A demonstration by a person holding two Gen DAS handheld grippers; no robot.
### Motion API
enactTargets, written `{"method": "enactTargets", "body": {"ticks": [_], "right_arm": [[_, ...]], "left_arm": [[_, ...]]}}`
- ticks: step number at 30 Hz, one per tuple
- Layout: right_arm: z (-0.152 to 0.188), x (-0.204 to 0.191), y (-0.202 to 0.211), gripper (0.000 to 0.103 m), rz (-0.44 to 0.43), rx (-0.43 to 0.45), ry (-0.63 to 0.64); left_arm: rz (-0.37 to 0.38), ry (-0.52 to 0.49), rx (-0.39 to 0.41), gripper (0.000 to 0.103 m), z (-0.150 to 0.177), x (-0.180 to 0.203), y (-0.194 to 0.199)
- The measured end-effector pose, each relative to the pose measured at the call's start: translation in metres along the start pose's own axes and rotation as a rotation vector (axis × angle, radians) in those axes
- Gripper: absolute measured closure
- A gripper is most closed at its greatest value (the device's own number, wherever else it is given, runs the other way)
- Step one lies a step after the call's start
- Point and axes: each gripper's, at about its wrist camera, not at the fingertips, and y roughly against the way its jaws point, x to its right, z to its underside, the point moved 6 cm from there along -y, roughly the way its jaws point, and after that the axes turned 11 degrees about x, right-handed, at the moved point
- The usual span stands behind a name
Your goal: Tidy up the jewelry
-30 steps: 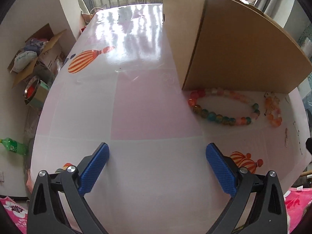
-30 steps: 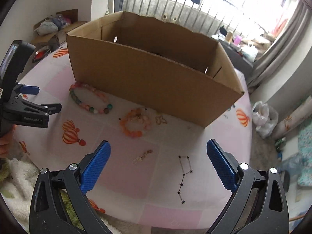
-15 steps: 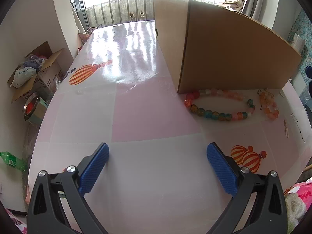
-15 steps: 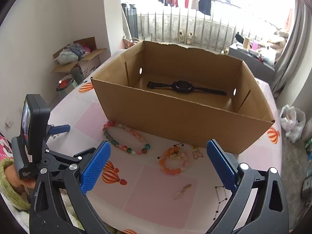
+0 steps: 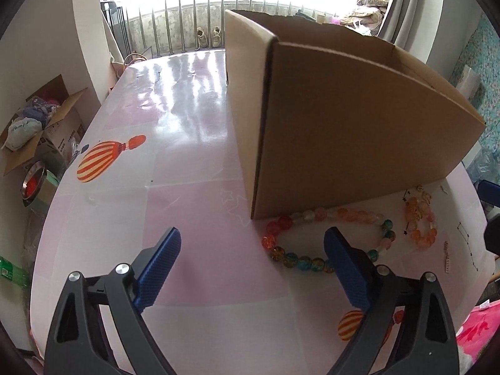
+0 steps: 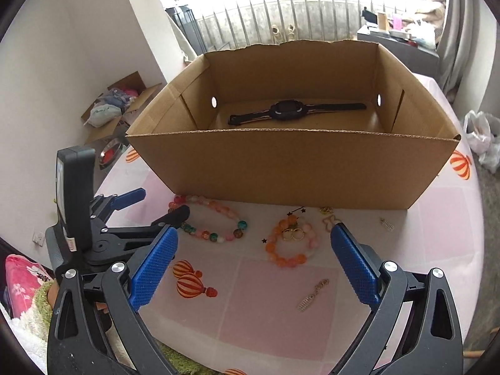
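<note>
An open cardboard box (image 6: 281,168) stands on the table with a black watch (image 6: 287,111) on its floor. In front of it lie a multicolour bead bracelet (image 5: 353,215) (image 6: 218,209) and an orange bead bracelet (image 5: 422,243) (image 6: 281,261) with gold rings (image 6: 293,232) inside it. My left gripper (image 5: 252,237) (image 6: 159,204) hovers at the multicolour bracelet's left end. Its jaws are closing, with nothing between the pads. My right gripper (image 6: 253,232) is open above the orange bracelet.
A gold charm (image 6: 331,220), a silver clasp (image 6: 312,295) and a thin star chain (image 5: 465,243) lie on the pink balloon-print tablecloth (image 5: 187,162). Open boxes of clutter (image 5: 37,125) sit on the floor at left. A plastic bag (image 6: 481,137) lies on the floor at right.
The left gripper has moved forward and right to the multicolour bracelet, and its jaws have narrowed a little. The right gripper's view has swung round and now looks into the box.
</note>
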Motion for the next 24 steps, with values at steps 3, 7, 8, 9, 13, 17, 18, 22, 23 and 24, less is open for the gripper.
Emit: {"method": "enactTargets", "body": {"ticks": [3,7,8,9,13,17,18,22,23,24], "right_arm": [[0.004,-0.001,0.001,0.009,0.004,-0.003,0.012],[0.008,-0.001,0.0,0.009,-0.001,-0.007,0.016],[0.009,-0.002,0.0,0.009,-0.004,-0.01,0.015],[0.009,-0.002,-0.001,0.009,-0.008,-0.011,0.014],[0.011,-0.006,-0.003,0.009,-0.027,-0.014,0.025],[0.013,-0.013,-0.004,0.009,-0.047,-0.016,0.042],[0.014,-0.015,-0.005,0.009,-0.053,-0.016,0.047],[0.018,-0.025,-0.005,0.015,-0.079,-0.025,0.063],[0.019,-0.028,-0.006,0.016,-0.086,-0.026,0.069],[0.019,-0.031,-0.007,0.019,-0.091,-0.027,0.078]], "left_arm": [[-0.04,-0.027,0.009,0.021,0.005,0.001,-0.001],[-0.041,-0.013,0.024,0.038,0.012,-0.006,0.008],[-0.042,-0.011,0.027,0.04,0.014,-0.008,0.011],[-0.044,-0.016,0.03,0.045,0.016,-0.01,0.014],[-0.035,-0.026,0.032,0.061,0.026,-0.018,0.026],[-0.026,-0.025,0.023,0.063,0.034,-0.027,0.035],[-0.02,-0.021,0.019,0.063,0.034,-0.031,0.036],[0.011,-0.011,0.016,0.063,0.044,-0.035,0.049],[0.018,-0.007,0.02,0.063,0.045,-0.034,0.051],[0.025,-0.002,0.025,0.063,0.046,-0.034,0.053]]}}
